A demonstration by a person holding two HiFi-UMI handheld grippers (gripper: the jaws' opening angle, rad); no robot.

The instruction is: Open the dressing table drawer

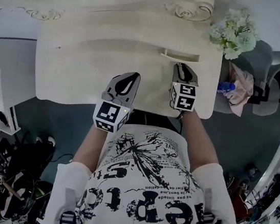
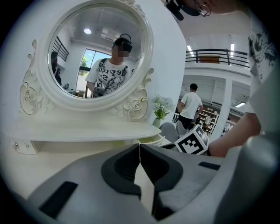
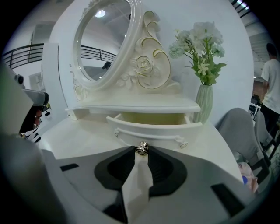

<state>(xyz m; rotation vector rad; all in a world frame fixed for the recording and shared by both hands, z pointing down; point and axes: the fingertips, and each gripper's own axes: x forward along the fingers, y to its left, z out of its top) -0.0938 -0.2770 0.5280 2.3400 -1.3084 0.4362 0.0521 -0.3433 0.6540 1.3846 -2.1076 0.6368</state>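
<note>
The cream dressing table point(image 1: 78, 74) has a small drawer point(image 3: 151, 127) under its shelf, standing pulled part way out with its inside showing. My right gripper point(image 3: 141, 152) is shut on the drawer's small metal knob point(image 3: 141, 147), which sits between the jaw tips. In the head view the right gripper point(image 1: 183, 69) reaches to the drawer point(image 1: 180, 55) at the table's right. My left gripper point(image 1: 130, 77) hovers over the tabletop to its left, apart from the drawer. In the left gripper view the left gripper point(image 2: 139, 146) is shut with its jaw tips touching and nothing between them.
An oval mirror point(image 2: 96, 48) in a carved frame stands at the back of the table. A vase of white flowers point(image 3: 202, 57) stands right of the drawer. A grey chair point(image 1: 260, 64) with clothes and a blue bottle stands off the table's right end.
</note>
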